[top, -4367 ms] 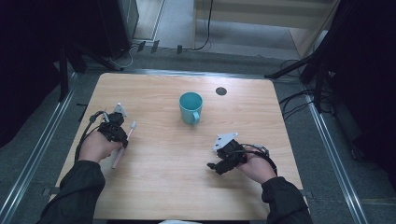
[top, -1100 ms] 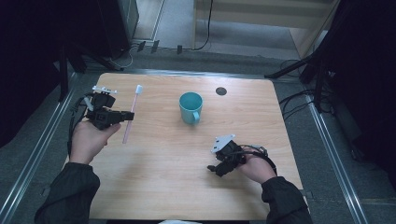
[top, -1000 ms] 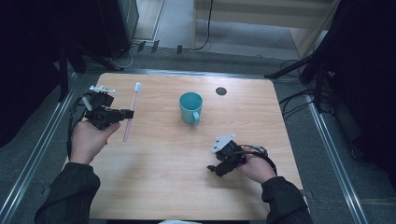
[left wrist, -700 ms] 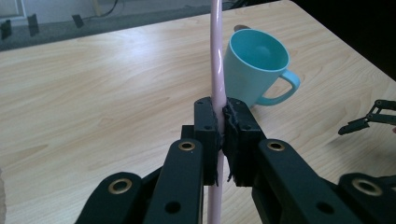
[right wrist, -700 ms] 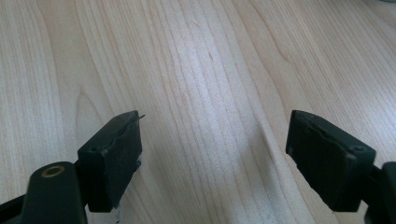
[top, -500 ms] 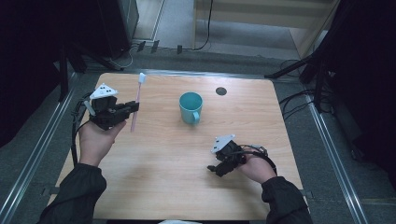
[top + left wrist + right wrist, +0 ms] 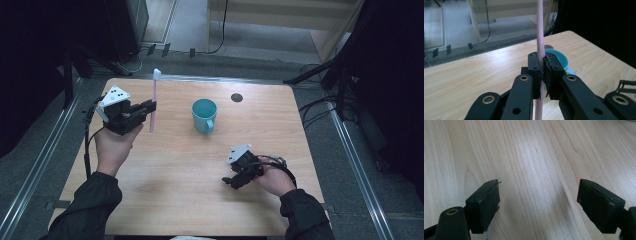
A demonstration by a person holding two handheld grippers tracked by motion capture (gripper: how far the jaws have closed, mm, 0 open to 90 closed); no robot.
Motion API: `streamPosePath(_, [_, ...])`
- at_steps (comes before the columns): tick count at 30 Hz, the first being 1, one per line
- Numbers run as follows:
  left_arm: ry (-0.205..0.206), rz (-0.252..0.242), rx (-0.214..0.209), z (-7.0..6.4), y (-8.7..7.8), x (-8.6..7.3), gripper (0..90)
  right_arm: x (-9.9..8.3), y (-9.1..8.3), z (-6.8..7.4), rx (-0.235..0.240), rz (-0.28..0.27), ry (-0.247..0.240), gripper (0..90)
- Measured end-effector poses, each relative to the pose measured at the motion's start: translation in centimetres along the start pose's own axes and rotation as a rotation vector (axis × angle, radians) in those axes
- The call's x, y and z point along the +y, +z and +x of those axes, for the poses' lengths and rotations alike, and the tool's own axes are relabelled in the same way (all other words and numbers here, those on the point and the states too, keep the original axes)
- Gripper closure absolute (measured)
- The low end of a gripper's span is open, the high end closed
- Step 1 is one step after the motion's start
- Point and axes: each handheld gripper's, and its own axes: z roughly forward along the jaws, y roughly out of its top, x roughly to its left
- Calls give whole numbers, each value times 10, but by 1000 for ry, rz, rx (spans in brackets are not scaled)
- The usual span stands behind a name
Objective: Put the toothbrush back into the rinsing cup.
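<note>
Pink toothbrush (image 7: 152, 107) clamped upright in the left gripper (image 7: 148, 106), white head (image 7: 156, 74) at the top, lower end hanging clear above the table (image 7: 165, 190). Raised over the table's left side, the left hand (image 7: 112, 147) below and behind it, the grey plate (image 7: 114, 96) tilted up. In the left gripper view, the pink handle (image 7: 540, 37) pinched between the two black pads (image 7: 534, 67) — running straight up out of frame and down behind the jaws. Beyond it, the teal mug (image 7: 559, 58), partly hidden by the right pad.

Teal mug (image 7: 204, 114) upright near the table's middle, handle toward the near edge, well apart from both grippers. Small dark round spot (image 7: 237, 97) in the wood, to the mug's right and nearer the far edge.

Right gripper (image 7: 227, 180) low on the table's near right side, held in the right hand (image 7: 272, 178), cable looped beside it. In the right gripper view, jaws spread wide over bare wood grain (image 7: 536, 170), nothing between them — released, holding nothing. Dark sleeves (image 7: 87, 210) at the bottom of the high view.
</note>
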Motion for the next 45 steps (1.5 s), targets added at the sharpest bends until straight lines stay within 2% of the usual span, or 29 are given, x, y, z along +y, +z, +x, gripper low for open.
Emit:
streamPosePath(5, [4,-22,-18,-5,10,6,844,0,0,0,1,-1,-1,183])
streamPosePath(8, [30,-17,-18,-10,21,10,844,0,0,0,2,-4,1,183])
streamPosePath(12, [37,-17,-21,-13,29,13,844,0,0,0,2,-4,-1,182])
streamPosePath(18, [24,-14,-49,-17,50,22,844,1,0,1,5,-6,-6,183])
streamPosePath(26, [53,4,-65,-28,77,33,844,1,0,1,8,-10,-7,182])
streamPosePath(36, [52,1,-90,-38,99,46,844,2,-1,2,10,-13,-13,182])
streamPosePath(45, [68,2,-91,-44,119,50,844,2,-1,3,12,-15,-14,182])
